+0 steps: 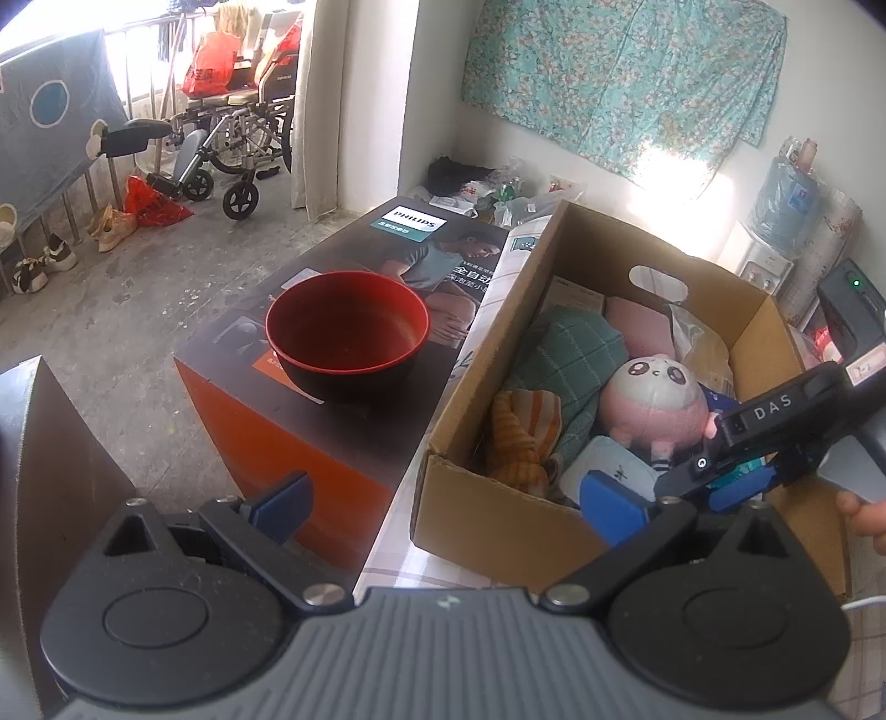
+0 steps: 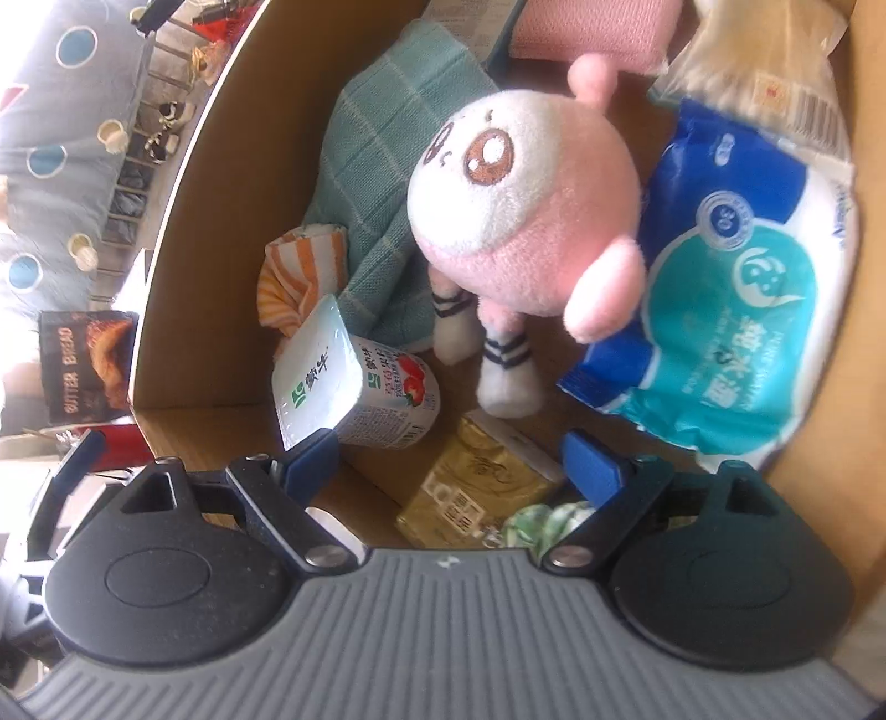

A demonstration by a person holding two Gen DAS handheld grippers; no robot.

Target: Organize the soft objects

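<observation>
A cardboard box (image 1: 498, 515) holds a pink-and-white plush doll (image 1: 653, 399) (image 2: 526, 205), a green checked towel (image 1: 570, 354) (image 2: 387, 138), an orange striped cloth (image 1: 520, 437) (image 2: 293, 277) and a pink pad (image 2: 587, 27). My right gripper (image 2: 451, 462) (image 1: 720, 476) hangs open inside the box, below the doll's feet and over a gold packet (image 2: 476, 487); nothing is pinched between its pads. My left gripper (image 1: 448, 507) is open and holds nothing, hovering at the box's near corner.
A red bowl (image 1: 349, 343) sits on a dark Philips carton (image 1: 310, 443) left of the box. A yogurt cup (image 2: 354, 387), a blue tissue pack (image 2: 736, 310) and a plastic bag (image 2: 764, 66) also lie in the box. A hand (image 1: 864, 515) shows at the right edge.
</observation>
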